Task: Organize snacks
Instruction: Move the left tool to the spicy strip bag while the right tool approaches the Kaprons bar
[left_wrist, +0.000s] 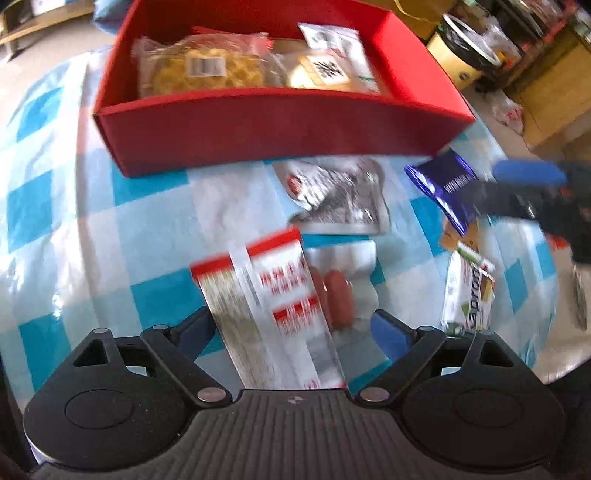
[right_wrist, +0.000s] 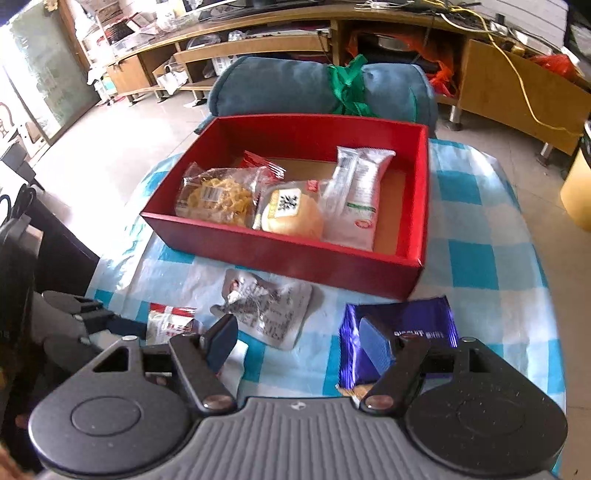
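A red box (left_wrist: 280, 125) (right_wrist: 280, 254) stands on the blue checked cloth (left_wrist: 92, 221) and holds a noodle snack bag (right_wrist: 218, 199), a round bun (right_wrist: 291, 214) and a white packet (right_wrist: 358, 199). My left gripper (left_wrist: 293, 328) is open wide. A blurred red-and-white packet (left_wrist: 273, 302) (right_wrist: 170, 321) stands between its jaws, and neither pad presses on it. Red sausages (left_wrist: 338, 295) lie just behind that packet. My right gripper (right_wrist: 297, 343) is open, with its right finger (right_wrist: 373, 347) over the edge of a purple biscuit packet (right_wrist: 406, 325) (left_wrist: 443, 188).
A silver packet (left_wrist: 340, 199) (right_wrist: 266, 310) lies in front of the box, and a green-and-white packet (left_wrist: 469, 295) is at the right. A rolled blue cushion (right_wrist: 295, 88) lies behind the box. A yellow bin (right_wrist: 576, 192) and wooden shelving (right_wrist: 517, 85) stand beyond the table.
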